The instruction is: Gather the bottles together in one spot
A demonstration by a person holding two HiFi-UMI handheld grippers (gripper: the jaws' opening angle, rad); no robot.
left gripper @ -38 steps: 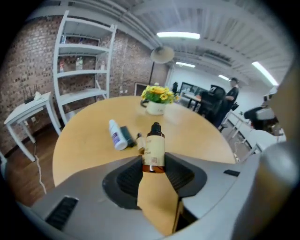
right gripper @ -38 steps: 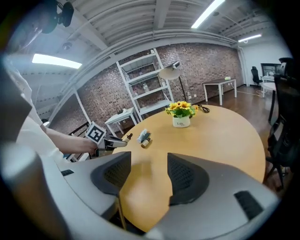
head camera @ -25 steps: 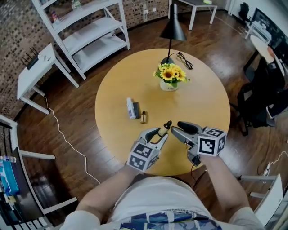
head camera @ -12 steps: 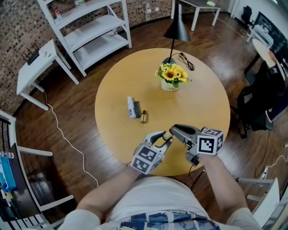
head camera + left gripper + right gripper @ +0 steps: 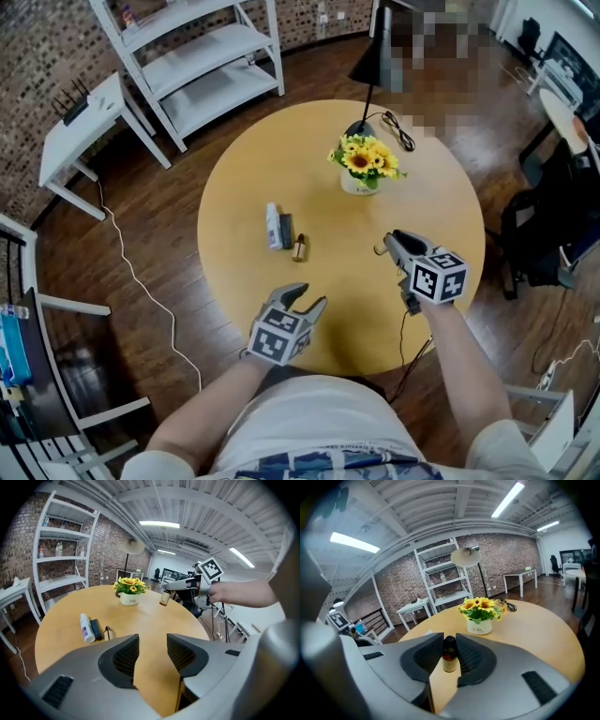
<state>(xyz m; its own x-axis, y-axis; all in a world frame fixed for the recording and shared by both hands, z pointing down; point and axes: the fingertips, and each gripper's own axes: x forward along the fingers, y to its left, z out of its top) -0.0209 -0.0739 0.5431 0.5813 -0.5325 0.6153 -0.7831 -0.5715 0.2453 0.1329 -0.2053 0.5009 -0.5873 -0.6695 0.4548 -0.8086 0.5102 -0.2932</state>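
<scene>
My right gripper is shut on a small brown bottle with a black cap, held upright above the round wooden table. From the left gripper view the same bottle hangs in the air at the right. My left gripper is near the table's front edge. Its jaws have just been opening and nothing is between them. On the table's left half lie a white bottle, a black tube beside it, and a small brown bottle.
A white pot of sunflowers stands behind the right gripper, with a black lamp and its cable further back. A white shelf unit and a white side table stand on the floor beyond.
Both grippers met around the small bottle near the front edge. Now the right gripper has carried it off to the right, and the left has drawn back left with wider jaws.
</scene>
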